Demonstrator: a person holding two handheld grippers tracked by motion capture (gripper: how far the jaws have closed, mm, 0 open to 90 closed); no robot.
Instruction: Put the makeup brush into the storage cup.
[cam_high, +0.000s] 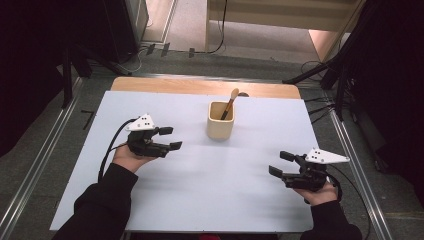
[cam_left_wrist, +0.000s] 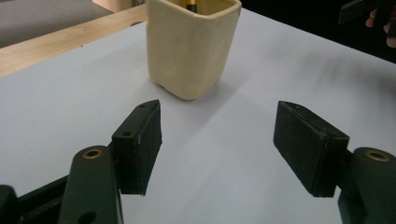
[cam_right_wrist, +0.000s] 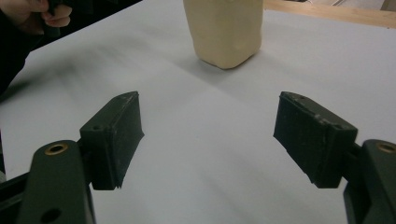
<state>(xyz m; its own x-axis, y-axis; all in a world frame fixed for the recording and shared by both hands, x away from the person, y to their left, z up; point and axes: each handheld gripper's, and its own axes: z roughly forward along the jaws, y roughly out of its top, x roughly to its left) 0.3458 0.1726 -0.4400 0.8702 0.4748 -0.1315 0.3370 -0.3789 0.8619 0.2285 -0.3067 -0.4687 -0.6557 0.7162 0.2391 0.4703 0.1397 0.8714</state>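
Note:
A cream square cup stands upright on the white table top, toward the back middle. A brush with a dark and orange handle leans inside it, pale end up. My left gripper is open to the left of the cup, a short way off, nothing between its jaws. The cup stands ahead of those jaws. My right gripper is open at the front right, farther from the cup, and holds nothing.
A wooden strip runs along the table's far edge. Metal rails flank both sides on the floor. Dark stands and cables sit at the back right. The other hand shows at the right gripper view's top left.

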